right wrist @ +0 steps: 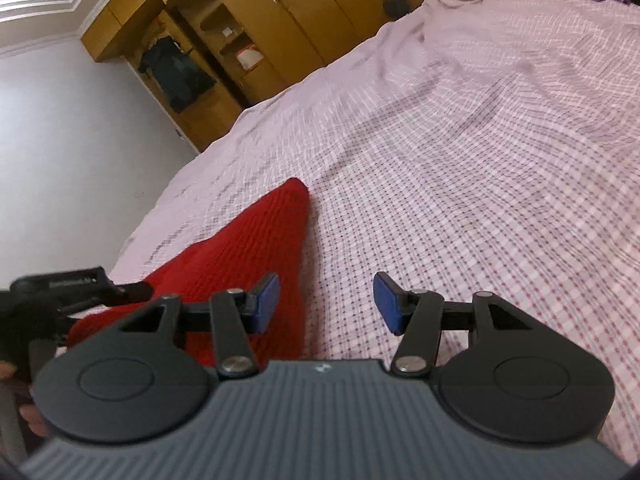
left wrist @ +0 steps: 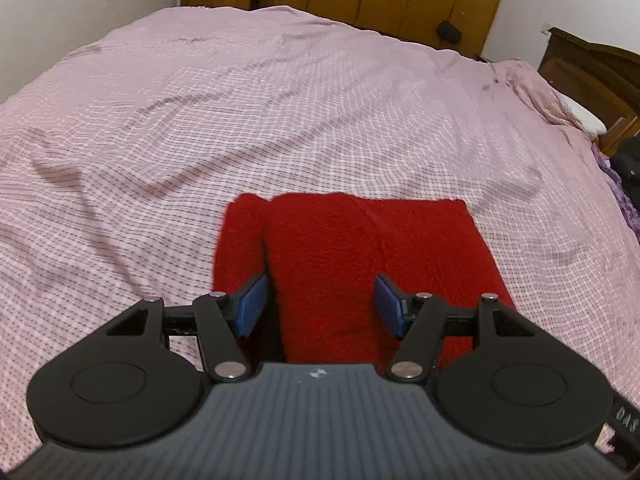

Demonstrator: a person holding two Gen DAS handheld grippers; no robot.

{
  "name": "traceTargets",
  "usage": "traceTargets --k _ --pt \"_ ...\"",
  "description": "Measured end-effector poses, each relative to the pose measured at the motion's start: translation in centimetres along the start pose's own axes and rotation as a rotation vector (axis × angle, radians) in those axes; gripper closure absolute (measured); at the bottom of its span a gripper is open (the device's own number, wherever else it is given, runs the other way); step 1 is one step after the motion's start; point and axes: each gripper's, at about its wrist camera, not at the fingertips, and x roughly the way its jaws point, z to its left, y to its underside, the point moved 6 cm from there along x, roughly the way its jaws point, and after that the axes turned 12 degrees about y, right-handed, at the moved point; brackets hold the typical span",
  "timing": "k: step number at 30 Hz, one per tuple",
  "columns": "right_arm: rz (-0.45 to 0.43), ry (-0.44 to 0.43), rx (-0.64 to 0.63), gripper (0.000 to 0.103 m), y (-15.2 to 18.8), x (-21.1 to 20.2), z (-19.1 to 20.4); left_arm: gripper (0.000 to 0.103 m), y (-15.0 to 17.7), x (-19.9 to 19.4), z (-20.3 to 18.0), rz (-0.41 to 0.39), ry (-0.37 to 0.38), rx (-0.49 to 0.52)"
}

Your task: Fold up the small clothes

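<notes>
The red garment is a thick, nubbly knit, matt. The bedsheet is thin checked woven cloth, creased. Each claw, left and right, is matt black plastic with shiny metal rivets and blue, seemingly textured pads. The wardrobe looks like smooth varnished wood.

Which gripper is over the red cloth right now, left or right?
The left gripper: its open jaws frame the red cloth. The right gripper has only its left pad over the cloth's edge; the checked bedsheet shows between its jaws.
</notes>
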Motion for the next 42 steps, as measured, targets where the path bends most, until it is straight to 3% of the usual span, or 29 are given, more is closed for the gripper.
traceTargets --k 2,9,10,11,14,19,22,28,34,37,39,42 --pt "-0.005 0.009 -0.03 0.047 -0.4 0.9 0.2 0.05 0.3 0.2 -0.3 -0.009 -0.005 0.031" --pt "0.048 0.069 -0.143 0.047 -1.0 5.2 1.0 0.052 0.5 1.0 -0.1 -0.009 0.013 0.032" --pt "0.058 0.071 -0.154 0.047 -1.0 5.9 1.1 0.057 0.5 1.1 0.1 -0.012 0.027 0.02" --pt "0.068 0.069 -0.159 0.047 -1.0 6.5 1.2 0.07 0.6 1.0 0.2 -0.021 0.044 0.013" --pt "0.104 0.04 -0.149 0.048 -1.4 7.6 1.6 0.081 0.6 -0.3 0.3 -0.062 0.085 -0.005" --pt "0.079 -0.049 -0.249 0.054 -1.9 6.3 4.7 0.083 1.1 -4.5 1.6 -0.172 0.121 -0.085" --pt "0.014 -0.076 -0.388 0.054 -1.2 5.1 7.8 0.084 1.7 -6.4 3.2 -0.221 0.079 -0.112" --pt "-0.018 -0.077 -0.508 0.055 0.4 5.4 11.0 0.083 4.4 -3.5 7.8 -0.101 -0.006 -0.198" --pt "-0.011 -0.056 -0.462 0.055 -0.2 4.0 9.7 0.082 4.5 -3.2 7.4 -0.106 -0.025 -0.155" --pt "-0.022 -0.136 -0.372 0.054 -0.5 0.7 9.1 0.082 4.4 -3.6 7.0 -0.112 -0.024 -0.127" --pt "-0.011 -0.203 -0.372 0.054 0.0 -1.1 9.4 0.081 4.4 -3.8 6.9 -0.116 -0.02 -0.129" --pt "0.059 -0.232 -0.412 0.056 1.3 -1.1 10.3 0.081 4.5 -3.9 6.7 -0.119 -0.027 -0.128"
